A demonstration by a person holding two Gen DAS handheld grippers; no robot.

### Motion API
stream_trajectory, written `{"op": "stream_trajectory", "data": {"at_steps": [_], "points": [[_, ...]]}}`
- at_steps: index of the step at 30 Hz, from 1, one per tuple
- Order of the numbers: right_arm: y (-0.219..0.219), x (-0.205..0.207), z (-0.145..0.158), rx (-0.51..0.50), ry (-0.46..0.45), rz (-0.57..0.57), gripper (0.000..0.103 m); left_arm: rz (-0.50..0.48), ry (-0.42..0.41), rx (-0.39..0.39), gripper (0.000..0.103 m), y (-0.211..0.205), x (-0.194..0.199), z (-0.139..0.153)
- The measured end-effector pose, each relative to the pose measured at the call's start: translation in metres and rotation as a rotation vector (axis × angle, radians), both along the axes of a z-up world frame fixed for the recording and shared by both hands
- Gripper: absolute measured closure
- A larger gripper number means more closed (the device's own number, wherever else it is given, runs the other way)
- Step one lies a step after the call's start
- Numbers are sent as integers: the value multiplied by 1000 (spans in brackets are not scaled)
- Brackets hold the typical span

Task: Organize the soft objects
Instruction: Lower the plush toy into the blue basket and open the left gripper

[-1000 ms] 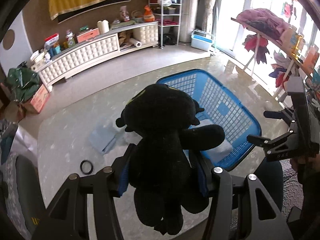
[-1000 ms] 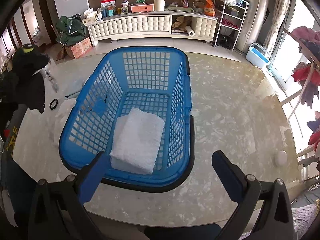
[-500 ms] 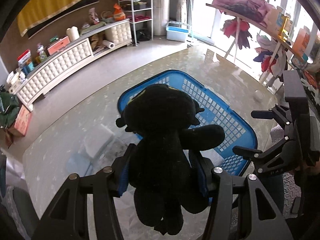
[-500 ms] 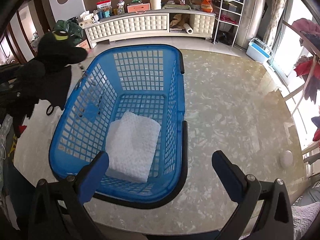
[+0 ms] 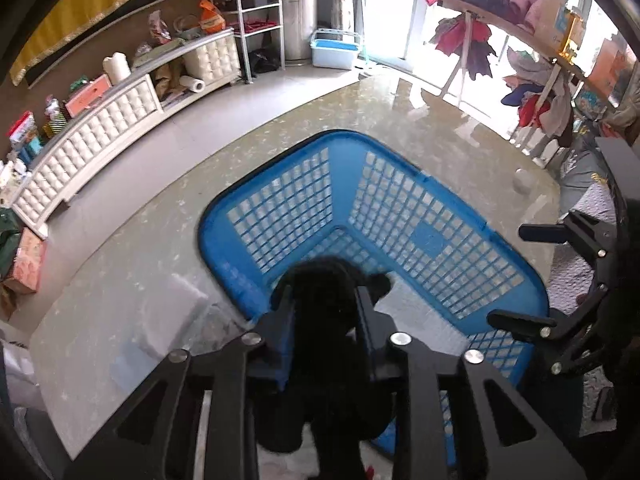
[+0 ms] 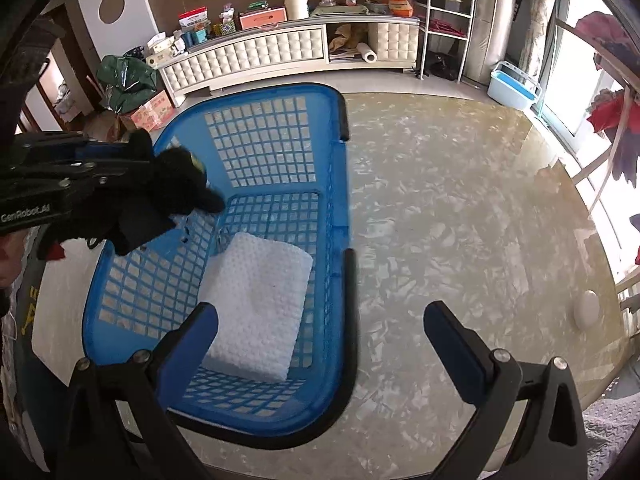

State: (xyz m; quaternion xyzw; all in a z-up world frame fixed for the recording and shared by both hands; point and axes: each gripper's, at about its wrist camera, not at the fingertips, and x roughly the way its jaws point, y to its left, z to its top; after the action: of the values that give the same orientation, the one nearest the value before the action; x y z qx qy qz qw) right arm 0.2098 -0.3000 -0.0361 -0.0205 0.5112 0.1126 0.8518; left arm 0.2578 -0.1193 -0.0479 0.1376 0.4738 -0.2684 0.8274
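Observation:
A black plush toy (image 5: 324,280) is squeezed between the pads of my left gripper (image 5: 323,308), whose jaws are closing on it. In the right wrist view the toy (image 6: 160,196) hangs above the left wall of the blue mesh basket (image 6: 260,148), held by the left gripper (image 6: 116,168). A folded white towel (image 6: 256,304) lies on the basket floor. My right gripper (image 6: 322,320) stands open above the basket's near right rim with nothing held. From the left wrist view the basket (image 5: 400,168) lies just ahead, and the right gripper (image 5: 560,280) shows at the right edge.
The basket sits on a glossy round marble table (image 6: 460,200). A small white disc (image 6: 586,308) lies near its right edge, and a pale folded cloth (image 5: 160,320) left of the basket. Beyond are a white cabinet (image 6: 260,52), a blue tub (image 6: 514,84) and a clothes rack (image 5: 500,8).
My left gripper carried the toy rightward and down, from beside the basket to over its left wall, and its jaws narrowed on the toy. The right gripper hardly moved.

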Motion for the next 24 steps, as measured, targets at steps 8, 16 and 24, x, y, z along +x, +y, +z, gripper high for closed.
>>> {"op": "stream_trajectory", "data": {"at_steps": [8, 16, 24], "points": [[2, 1, -3, 16, 7, -1, 0, -46, 14, 15, 83, -17, 10, -10], [4, 5, -7, 31, 20, -8, 0, -54, 22, 21, 84, -31, 25, -19], [6, 8, -13, 40, 46, -20, 0, -49, 42, 55, 84, -34, 39, -39]]}}
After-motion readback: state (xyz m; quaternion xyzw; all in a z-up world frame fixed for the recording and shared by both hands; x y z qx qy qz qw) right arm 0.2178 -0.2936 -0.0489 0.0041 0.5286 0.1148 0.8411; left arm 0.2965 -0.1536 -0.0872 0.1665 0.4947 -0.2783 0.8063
